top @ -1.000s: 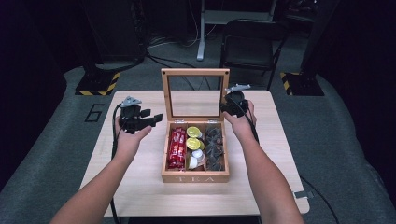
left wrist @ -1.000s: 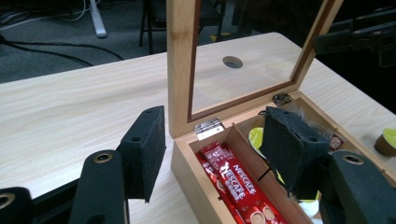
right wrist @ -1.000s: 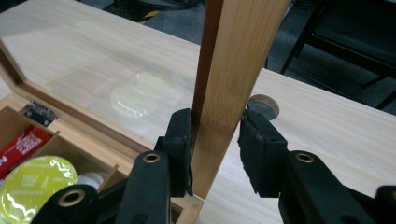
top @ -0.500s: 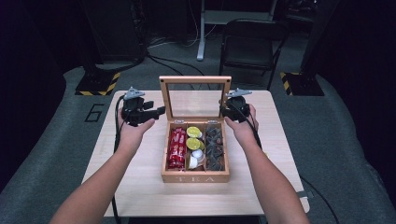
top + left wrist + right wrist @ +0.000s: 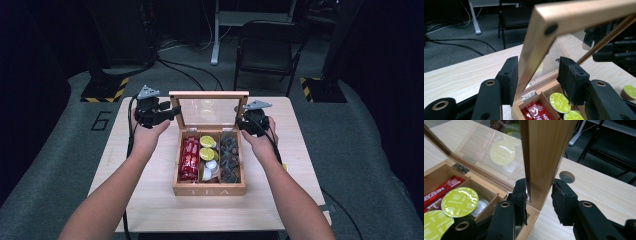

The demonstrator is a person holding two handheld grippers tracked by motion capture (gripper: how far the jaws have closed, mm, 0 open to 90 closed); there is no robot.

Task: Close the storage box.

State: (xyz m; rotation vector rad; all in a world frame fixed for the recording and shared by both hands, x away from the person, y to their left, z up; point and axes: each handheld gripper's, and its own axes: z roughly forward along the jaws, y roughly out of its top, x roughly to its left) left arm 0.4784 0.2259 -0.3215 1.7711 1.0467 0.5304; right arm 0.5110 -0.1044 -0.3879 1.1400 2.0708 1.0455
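A wooden tea box [image 5: 209, 190] stands mid-table with its glass lid [image 5: 209, 94] raised. It holds red packets [image 5: 190, 157], yellow-topped capsules [image 5: 206, 147] and dark pieces [image 5: 230, 157]. My left gripper [image 5: 175, 111] straddles the lid's left side rail [image 5: 541, 37]. Its jaws have just been closing, one pad lies on the wood and the other stands off it, so it is open [image 5: 537, 60]. My right gripper [image 5: 245, 122] is shut on the lid's right side rail [image 5: 544, 150], pads against both faces [image 5: 539, 182].
One loose yellow capsule [image 5: 284, 166] lies on the table right of the box, by my right forearm. A round hole [image 5: 566, 177] sits in the tabletop behind the lid. A folding chair [image 5: 265, 45] stands beyond the table's far edge.
The lid has swung toward me, its top rail lower in the high view. My left gripper rose and closed in on the left rail. My right hand came back with the lid.
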